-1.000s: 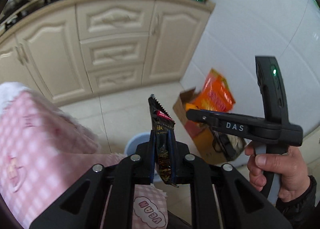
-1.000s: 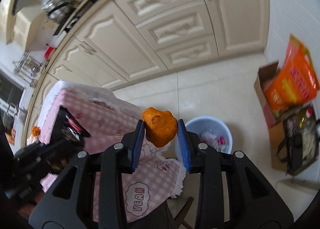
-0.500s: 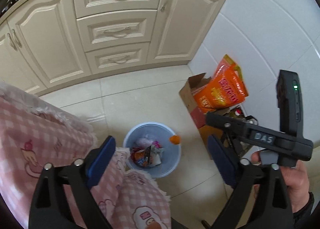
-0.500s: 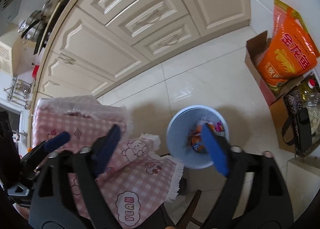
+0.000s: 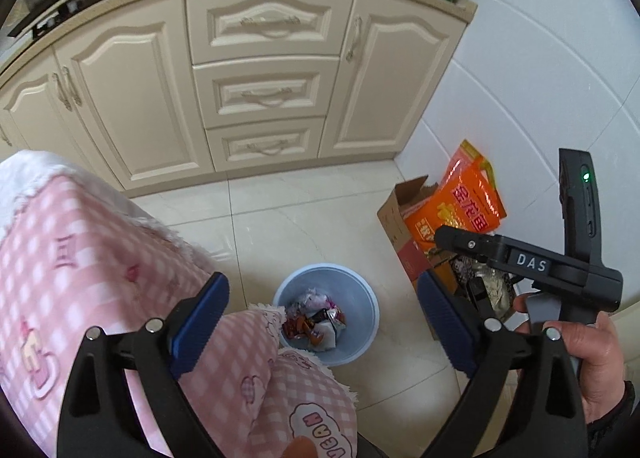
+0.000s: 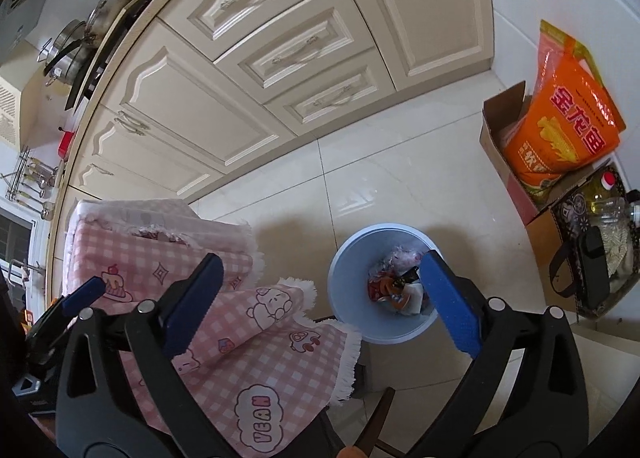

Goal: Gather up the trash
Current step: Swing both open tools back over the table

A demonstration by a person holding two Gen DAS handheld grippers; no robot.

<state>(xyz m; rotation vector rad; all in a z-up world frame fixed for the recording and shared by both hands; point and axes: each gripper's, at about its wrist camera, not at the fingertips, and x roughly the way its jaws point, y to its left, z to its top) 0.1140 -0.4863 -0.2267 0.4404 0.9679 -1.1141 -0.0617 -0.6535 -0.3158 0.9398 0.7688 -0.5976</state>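
Emptied since a second ago, both wide-open grippers, left gripper [image 5: 322, 328] and right gripper [image 6: 320, 304], are hovering directly above the round pale-blue plastic bin [image 5: 362, 342] holding wrappers.

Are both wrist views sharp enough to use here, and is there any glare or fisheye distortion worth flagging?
Left wrist: sharp, evenly lit; cabinets bow strongly, dark corners. Right wrist: also sharp; a window reflection glares on the floor tile above the blue bin, soft shadows beside the pink cloth, counter line curves heavily.

Cream cabinets [image 5: 260, 90], pink checked tablecloth [image 5: 80, 258], orange bag [image 6: 568, 126] in cardboard box [image 6: 504, 130]
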